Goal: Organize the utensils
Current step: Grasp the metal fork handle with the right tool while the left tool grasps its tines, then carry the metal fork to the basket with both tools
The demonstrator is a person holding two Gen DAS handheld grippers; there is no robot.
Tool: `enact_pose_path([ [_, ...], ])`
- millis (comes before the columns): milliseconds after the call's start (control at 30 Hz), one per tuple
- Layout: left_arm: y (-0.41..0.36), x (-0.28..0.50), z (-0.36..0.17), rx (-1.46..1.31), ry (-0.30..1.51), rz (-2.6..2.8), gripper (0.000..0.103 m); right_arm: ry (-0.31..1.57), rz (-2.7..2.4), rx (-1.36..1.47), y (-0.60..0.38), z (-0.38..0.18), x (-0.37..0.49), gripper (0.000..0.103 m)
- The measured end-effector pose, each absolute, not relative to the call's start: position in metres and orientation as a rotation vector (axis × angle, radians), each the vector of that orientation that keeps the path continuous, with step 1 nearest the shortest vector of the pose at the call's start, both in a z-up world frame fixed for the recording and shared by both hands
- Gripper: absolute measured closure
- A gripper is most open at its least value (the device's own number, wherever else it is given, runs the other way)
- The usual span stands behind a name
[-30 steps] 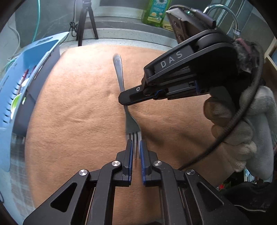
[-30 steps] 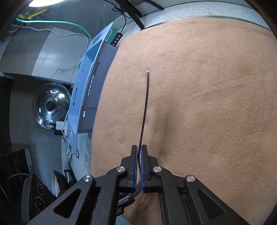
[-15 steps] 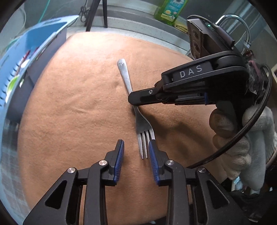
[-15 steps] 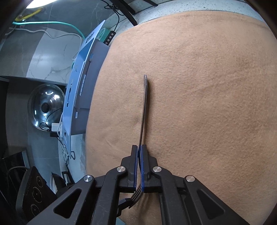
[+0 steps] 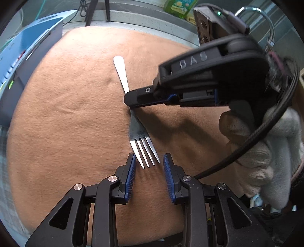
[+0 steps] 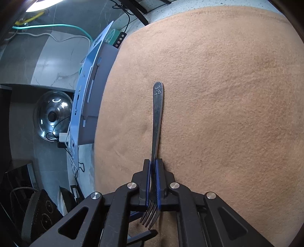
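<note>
A steel fork [image 5: 138, 133] lies over the orange cloth [image 5: 66, 123], handle pointing away. My right gripper [image 5: 129, 99], held by a gloved hand [image 5: 266, 152], comes in from the right and is shut on the fork's neck. In the right wrist view the same gripper [image 6: 153, 163] pinches the fork [image 6: 157, 117] just above the tines, and the handle runs forward over the cloth. My left gripper [image 5: 149, 157] stands open. The tine tips reach in between its blue pads [image 5: 131, 171] without touching either one.
A blue utensil rack [image 5: 28, 43] stands at the cloth's left edge, also in the right wrist view as the rack [image 6: 89, 91]. A green soap bottle [image 5: 178, 7] and a faucet [image 5: 262, 17] are at the back. A glass pot lid [image 6: 53, 115] lies beyond the rack.
My left gripper has let go of the fork's tines and opened. In the right gripper the fork has rolled from edge-on to show its flat face.
</note>
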State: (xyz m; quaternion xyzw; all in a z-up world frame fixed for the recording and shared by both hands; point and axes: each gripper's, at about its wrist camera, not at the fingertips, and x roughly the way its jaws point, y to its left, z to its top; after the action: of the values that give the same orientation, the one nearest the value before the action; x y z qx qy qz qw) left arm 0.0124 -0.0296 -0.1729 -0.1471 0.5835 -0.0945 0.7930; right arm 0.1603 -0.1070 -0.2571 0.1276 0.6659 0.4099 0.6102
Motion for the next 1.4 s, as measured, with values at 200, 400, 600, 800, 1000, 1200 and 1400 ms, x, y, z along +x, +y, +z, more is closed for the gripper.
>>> enact_pose_path([
  [200, -0.038, 0.016, -0.174, -0.273, 1.251, -0.184, 0.076, 1.556, 0.957, 0.322, -0.109, -0.261, 0.162, 0.097],
  [400, -0.035, 0.009, -0.169, -0.266, 1.237, -0.197, 0.078, 1.575, 0.973, 0.34, -0.104, -0.267, 0.161, 0.096],
  [600, -0.023, -0.001, -0.159, -0.286, 1.207, -0.198, 0.079, 1.559, 0.968, 0.322, -0.1, -0.261, 0.157, 0.098],
  [800, -0.003, -0.004, -0.145, -0.289, 1.166, -0.191, 0.079, 1.533, 0.978, 0.342, -0.09, -0.246, 0.159, 0.098],
  [1000, 0.025, -0.011, -0.127, -0.284, 1.121, -0.178, 0.079, 1.479, 1.008, 0.326, -0.063, -0.218, 0.157, 0.098],
  [1200, 0.07, -0.01, -0.111, -0.291, 1.082, -0.149, 0.08, 1.434, 1.045, 0.302, -0.017, -0.191, 0.161, 0.098],
  [1400, 0.115, -0.003, -0.104, -0.302, 1.061, -0.113, 0.08, 1.418, 1.076, 0.288, 0.036, -0.178, 0.162, 0.098],
])
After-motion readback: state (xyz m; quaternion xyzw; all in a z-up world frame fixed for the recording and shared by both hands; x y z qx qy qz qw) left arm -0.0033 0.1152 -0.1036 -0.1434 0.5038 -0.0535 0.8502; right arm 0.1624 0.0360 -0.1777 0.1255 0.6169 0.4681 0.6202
